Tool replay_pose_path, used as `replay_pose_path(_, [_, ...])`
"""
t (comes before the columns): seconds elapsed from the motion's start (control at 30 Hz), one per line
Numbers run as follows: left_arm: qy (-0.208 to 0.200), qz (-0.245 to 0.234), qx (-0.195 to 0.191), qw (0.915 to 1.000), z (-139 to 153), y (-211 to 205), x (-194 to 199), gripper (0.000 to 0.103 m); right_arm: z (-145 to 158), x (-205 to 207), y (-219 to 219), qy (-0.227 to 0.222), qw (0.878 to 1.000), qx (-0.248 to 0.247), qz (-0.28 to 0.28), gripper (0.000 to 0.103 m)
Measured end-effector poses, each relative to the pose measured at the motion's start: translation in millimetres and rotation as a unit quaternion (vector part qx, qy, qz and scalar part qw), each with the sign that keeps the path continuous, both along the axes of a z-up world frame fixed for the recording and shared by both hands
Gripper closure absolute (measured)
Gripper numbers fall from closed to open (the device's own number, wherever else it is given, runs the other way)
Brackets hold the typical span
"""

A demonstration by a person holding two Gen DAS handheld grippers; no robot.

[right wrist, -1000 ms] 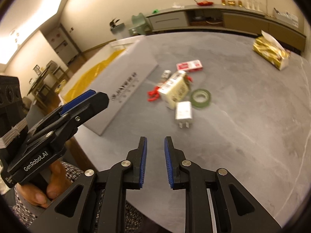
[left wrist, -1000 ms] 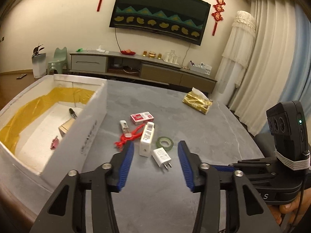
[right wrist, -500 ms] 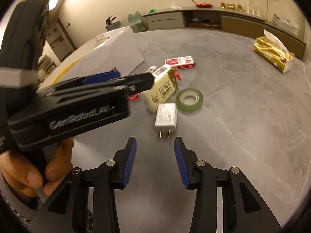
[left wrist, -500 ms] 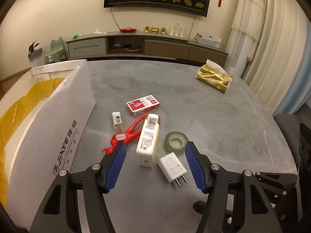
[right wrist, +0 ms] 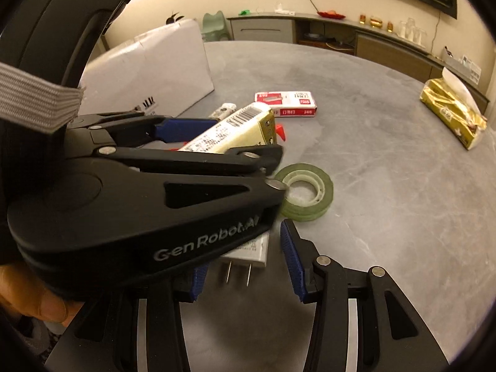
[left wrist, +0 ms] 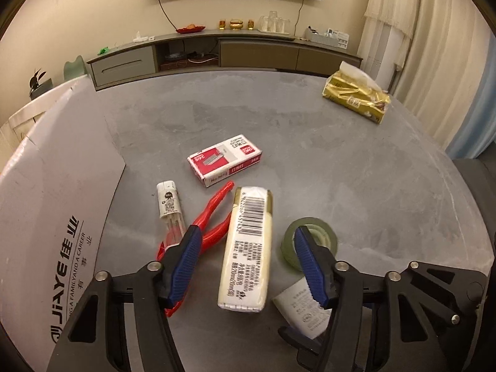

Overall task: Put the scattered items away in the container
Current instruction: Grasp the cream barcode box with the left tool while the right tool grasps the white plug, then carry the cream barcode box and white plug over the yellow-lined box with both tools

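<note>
The right tongs stand open low over the grey surface, their blue-padded fingers to either side of a white plug adapter whose two prongs point toward the camera. The left tongs, black and marked "GenRobot.AI", cross the left half of the view and cover part of the adapter; they stand open around a cream carton with a barcode, which tilts upward. A green tape roll lies flat just beyond the adapter. Farther off lie a red and white box, a small white tube and something red. A white container stands at the left, a gold tissue pack at the far right. A hand shows at the lower left.
</note>
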State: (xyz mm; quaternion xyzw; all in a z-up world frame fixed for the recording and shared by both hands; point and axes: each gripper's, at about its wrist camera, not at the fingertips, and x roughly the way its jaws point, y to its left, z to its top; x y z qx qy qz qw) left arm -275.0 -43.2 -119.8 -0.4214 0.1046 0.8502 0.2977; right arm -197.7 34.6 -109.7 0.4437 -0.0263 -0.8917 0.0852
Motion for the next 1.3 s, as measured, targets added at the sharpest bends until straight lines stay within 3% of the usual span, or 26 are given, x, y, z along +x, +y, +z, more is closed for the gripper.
replay_pose_path(0.03, [-0.004,0.000,-0.004,1.0000,-3,1,-1,0.070,-1,0,0,0.005,1.000,0.000,0.000,0.055])
replay_pose_path(0.13, [-0.001,0.004,-0.014,0.9999,-9,1,-2,0.078,-1,-3,0,0.013,1.000,0.001,-0.004,0.060])
replay_pose_path(0.17, [0.000,0.005,-0.013,0.9999,-8,0,-2,0.078,-1,-3,0,0.013,1.000,-0.003,-0.006,0.070])
replay_pose_path(0.4, [-0.015,0.025,0.017,0.9994,3,-14,-6,0.079,4,3,11,0.011,0.999,-0.043,-0.018,0.071])
replay_pose_path(0.8, [0.007,0.037,0.059,0.9976,50,-40,14,0.079,37,28,20,0.020,0.996,-0.080,-0.043,0.071])
replay_pose_path(1.3, [0.048,0.060,0.118,0.9900,109,-96,51,0.079,91,69,-29,0.053,0.997,-0.047,-0.009,0.071])
